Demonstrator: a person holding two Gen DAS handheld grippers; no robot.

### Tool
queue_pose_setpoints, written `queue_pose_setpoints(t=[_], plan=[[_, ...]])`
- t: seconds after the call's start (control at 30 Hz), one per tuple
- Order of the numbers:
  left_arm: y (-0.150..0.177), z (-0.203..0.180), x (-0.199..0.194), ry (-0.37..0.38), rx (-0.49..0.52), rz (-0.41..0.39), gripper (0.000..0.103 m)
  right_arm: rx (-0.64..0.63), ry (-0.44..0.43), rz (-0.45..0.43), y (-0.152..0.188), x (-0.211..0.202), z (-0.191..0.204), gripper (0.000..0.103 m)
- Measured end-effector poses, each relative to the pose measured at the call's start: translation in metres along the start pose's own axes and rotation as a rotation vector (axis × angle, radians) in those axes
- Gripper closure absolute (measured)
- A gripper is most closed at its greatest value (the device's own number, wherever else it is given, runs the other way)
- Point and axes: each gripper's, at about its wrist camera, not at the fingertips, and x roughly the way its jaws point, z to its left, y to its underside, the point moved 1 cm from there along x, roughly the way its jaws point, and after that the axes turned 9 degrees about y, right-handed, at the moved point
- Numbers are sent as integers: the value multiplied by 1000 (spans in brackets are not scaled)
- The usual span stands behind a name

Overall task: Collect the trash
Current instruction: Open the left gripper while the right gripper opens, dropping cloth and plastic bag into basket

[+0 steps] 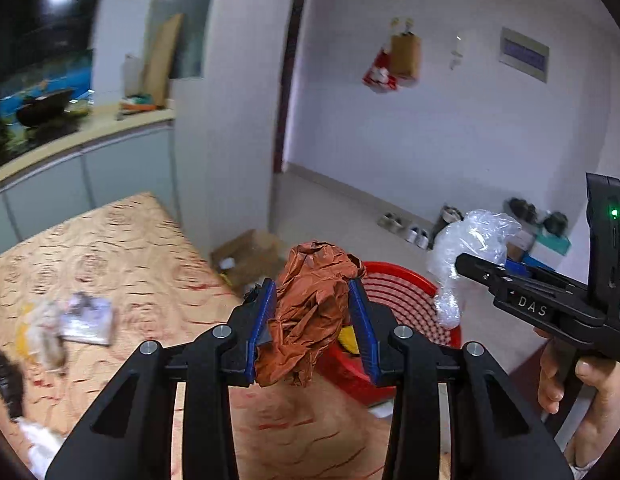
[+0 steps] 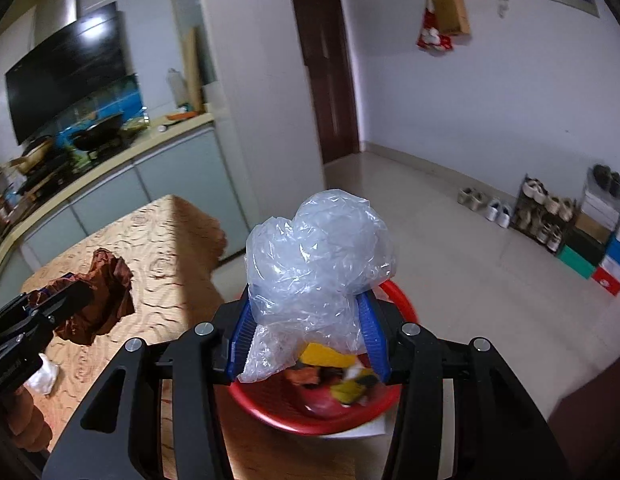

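My left gripper (image 1: 313, 300) is shut on a crumpled brown paper wad (image 1: 310, 312) and holds it above the table's right edge, just left of the red basket (image 1: 406, 292). It also shows in the right wrist view (image 2: 98, 292). My right gripper (image 2: 308, 320) is shut on a crumpled clear plastic bag (image 2: 322, 248) and holds it over the red basket (image 2: 398, 292). The bag also shows in the left wrist view (image 1: 470, 240). The basket holds yellow, brown and black scraps (image 2: 338, 376).
The table wears a tan patterned cloth (image 1: 122, 248) with several wrappers (image 1: 66, 324) on its left part and a white wad (image 2: 44, 376). A kitchen counter (image 2: 110, 160) runs behind. A cardboard box (image 1: 250, 256) and shoe racks (image 2: 558, 216) stand on the floor.
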Motion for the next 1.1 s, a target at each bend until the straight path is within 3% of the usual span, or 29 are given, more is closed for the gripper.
queue_pose_setpoints(t=[0.33,0.63,0.77,0.93,1.1], plan=[[10,-20,76,75,18,125,67,2,35,100,15,34,-23,57],[12,-17,108,92,3,187,67,-10,23,186,27,62,-26,56],[12,-15,111,96,-10,196,65,15,3,215,30,69,-27,45],[9,-14,107,103,-18,186,51,17,-1,212,30,66,-26,44],[7,-13,94,94,-23,166,43,26,-4,196,29,58,-27,43]])
